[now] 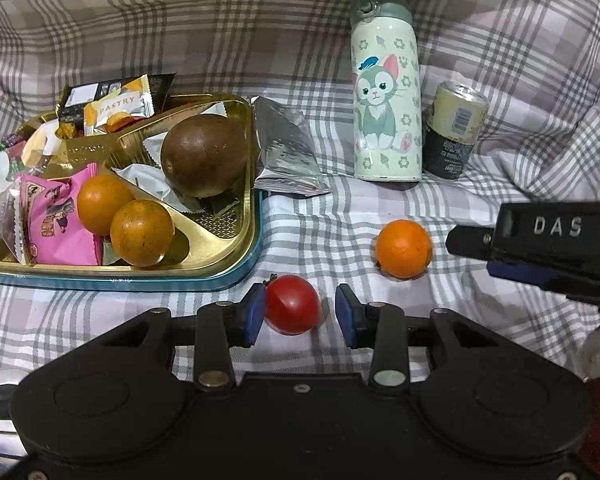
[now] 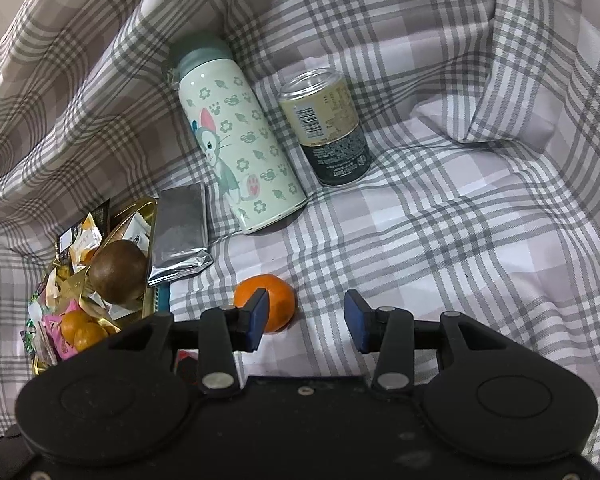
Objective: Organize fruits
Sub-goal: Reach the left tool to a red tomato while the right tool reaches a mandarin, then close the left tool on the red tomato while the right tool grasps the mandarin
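A small red tomato (image 1: 292, 304) lies on the checked cloth between the fingers of my open left gripper (image 1: 300, 312), touching the left pad. An orange tangerine (image 1: 403, 248) lies to its right; in the right wrist view the tangerine (image 2: 278, 304) sits partly behind the left finger of my open, empty right gripper (image 2: 306, 316). A gold tin tray (image 1: 236, 236) at left holds two small oranges (image 1: 142, 232), a round brown fruit (image 1: 204, 156) and snack packets. The right gripper also shows at the right edge of the left wrist view (image 1: 548, 240).
A cat-print bottle (image 1: 386, 100) and a drink can (image 1: 456, 132) stand at the back. A silver foil pouch (image 1: 284, 148) lies beside the tray. The checked cloth (image 2: 460, 220) rises in folds behind and on both sides.
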The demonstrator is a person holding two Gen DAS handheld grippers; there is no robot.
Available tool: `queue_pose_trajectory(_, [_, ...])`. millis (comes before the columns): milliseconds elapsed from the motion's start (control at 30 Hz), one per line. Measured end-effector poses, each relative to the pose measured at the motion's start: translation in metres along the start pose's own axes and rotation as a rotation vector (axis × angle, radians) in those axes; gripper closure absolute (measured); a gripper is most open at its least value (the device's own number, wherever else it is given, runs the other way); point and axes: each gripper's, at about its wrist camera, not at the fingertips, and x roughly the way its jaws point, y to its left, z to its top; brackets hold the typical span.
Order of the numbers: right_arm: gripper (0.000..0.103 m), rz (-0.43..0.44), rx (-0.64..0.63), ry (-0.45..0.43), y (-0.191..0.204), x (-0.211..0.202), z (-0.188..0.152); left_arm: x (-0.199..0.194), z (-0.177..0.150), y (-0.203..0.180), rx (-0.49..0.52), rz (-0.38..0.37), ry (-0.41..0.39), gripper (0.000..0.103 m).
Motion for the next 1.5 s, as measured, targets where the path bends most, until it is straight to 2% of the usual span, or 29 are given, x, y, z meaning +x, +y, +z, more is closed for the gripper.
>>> queue_pose_trajectory(33, [0.058,0.004,-0.003,0.000,0.001,0.001,0.000,0.000,-0.001,0.001,0.000,0.004,-0.005,0.059])
queue_pose_trajectory(67, [0.058,0.009,-0.007,0.001,0.002,0.001,0.000,0.000,-0.003,0.002,-0.004,0.004,-0.013,0.066])
queue_pose_trajectory(233, [0.058,0.034,-0.014,0.002,0.005,0.005,-0.001,-0.007,-0.011,0.016,-0.030,-0.046,-0.010,0.068])
queue_pose_trajectory(300, [0.058,0.042,-0.015,0.000,0.006,0.006,-0.001,-0.012,-0.014,0.020,-0.029,-0.053,-0.012,0.074])
queue_pose_trajectory(333, [0.058,0.043,-0.017,-0.002,0.007,0.007,-0.001,-0.015,-0.015,0.022,-0.024,-0.054,-0.019,0.081])
queue_pose_trajectory(367, [0.058,0.045,-0.019,-0.004,0.008,0.008,-0.001,-0.018,-0.017,0.023,-0.017,-0.055,-0.028,0.082])
queue_pose_trajectory(600, [0.058,0.042,-0.055,-0.027,0.016,0.013,-0.007,-0.024,-0.020,0.027,0.002,-0.097,-0.051,0.081])
queue_pose_trajectory(900, [0.058,0.013,-0.137,-0.113,0.030,0.021,-0.019,-0.026,-0.027,0.035,-0.011,-0.135,-0.070,0.077])
queue_pose_trajectory(1033, [0.057,-0.001,-0.162,-0.108,0.031,0.028,-0.021,-0.027,-0.029,0.035,0.001,-0.123,-0.081,0.077])
queue_pose_trajectory(1267, [0.054,0.040,-0.144,-0.084,0.030,0.036,-0.019,-0.031,-0.029,0.038,0.003,-0.113,-0.110,0.074])
queue_pose_trajectory(1500, [0.052,0.026,-0.193,-0.095,0.040,0.042,-0.026,-0.026,-0.030,0.039,-0.008,-0.116,-0.097,0.074])
